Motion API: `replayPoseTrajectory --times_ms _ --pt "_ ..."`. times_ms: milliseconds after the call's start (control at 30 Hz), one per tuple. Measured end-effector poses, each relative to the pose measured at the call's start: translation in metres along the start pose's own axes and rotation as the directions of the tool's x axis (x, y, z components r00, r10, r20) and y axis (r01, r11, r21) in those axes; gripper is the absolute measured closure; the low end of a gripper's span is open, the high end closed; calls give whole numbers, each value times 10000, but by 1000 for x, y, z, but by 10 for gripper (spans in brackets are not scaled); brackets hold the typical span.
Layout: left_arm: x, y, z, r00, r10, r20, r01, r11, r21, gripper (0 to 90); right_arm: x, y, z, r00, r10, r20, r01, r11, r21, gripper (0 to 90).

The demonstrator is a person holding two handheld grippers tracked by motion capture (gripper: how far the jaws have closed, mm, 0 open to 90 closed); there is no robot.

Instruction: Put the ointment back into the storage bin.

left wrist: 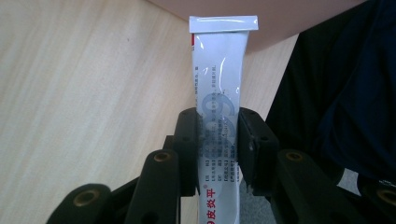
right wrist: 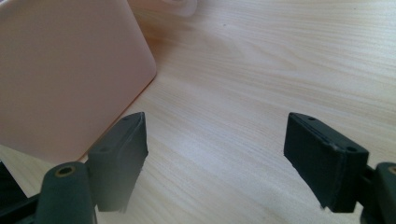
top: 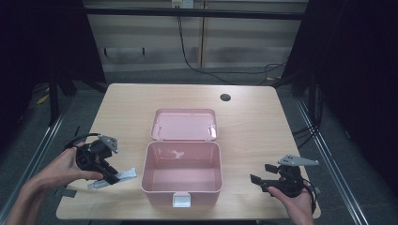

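My left gripper point(top: 111, 178) point(left wrist: 217, 140) is shut on a white ointment tube point(top: 116, 178) point(left wrist: 219, 88), held just left of the pink box point(top: 182, 173) and above the table's front left. The tube's crimped end points toward the box wall point(left wrist: 261, 14). The pink box stands open in the table's middle, its lid point(top: 184, 124) laid back and its inside bare. My right gripper point(top: 262, 174) point(right wrist: 215, 158) stands open at the front right, nothing between its jaws, with the box's side wall point(right wrist: 65, 74) to its left.
A wooden table point(top: 253, 122) carries the box; a round cable hole point(top: 225, 97) sits at its far right. Dark curtains flank both sides, and cables trail on the floor behind. Bare wood lies between the right gripper and the box.
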State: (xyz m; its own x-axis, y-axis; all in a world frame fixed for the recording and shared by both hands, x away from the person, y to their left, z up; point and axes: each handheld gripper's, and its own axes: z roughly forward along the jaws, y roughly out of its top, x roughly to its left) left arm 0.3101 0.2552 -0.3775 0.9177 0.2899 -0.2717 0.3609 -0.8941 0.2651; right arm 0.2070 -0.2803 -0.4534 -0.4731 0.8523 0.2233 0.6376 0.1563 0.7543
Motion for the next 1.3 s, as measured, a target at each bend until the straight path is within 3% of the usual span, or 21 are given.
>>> replayPoseTrajectory --times_ms 467,600,867,1000,1200,1300 --pt "-10 8 -24 9994 350 29 -347 9972 -658 707 0 0 0 10000 -14 6 14 10000 -5 212" --pt "-11 13 -31 9992 398 9 -395 9935 -1070 708 1 0 0 10000 -10 -4 10 10000 22 211" --pt "-16 23 -40 9986 532 55 -522 9921 -1143 708 1 0 0 10000 -8 -12 8 10000 23 210" --pt "-17 30 -41 9990 437 -32 -438 9926 -1133 708 0 0 0 10000 -11 -18 11 10000 11 210" --pt "-17 39 -46 9998 178 -49 -183 9852 -1703 708 0 0 0 10000 -17 -22 17 10000 26 206" --pt "-18 43 -48 9996 270 -27 -270 9837 -1778 708 0 0 0 10000 15 -24 -15 10000 31 205"
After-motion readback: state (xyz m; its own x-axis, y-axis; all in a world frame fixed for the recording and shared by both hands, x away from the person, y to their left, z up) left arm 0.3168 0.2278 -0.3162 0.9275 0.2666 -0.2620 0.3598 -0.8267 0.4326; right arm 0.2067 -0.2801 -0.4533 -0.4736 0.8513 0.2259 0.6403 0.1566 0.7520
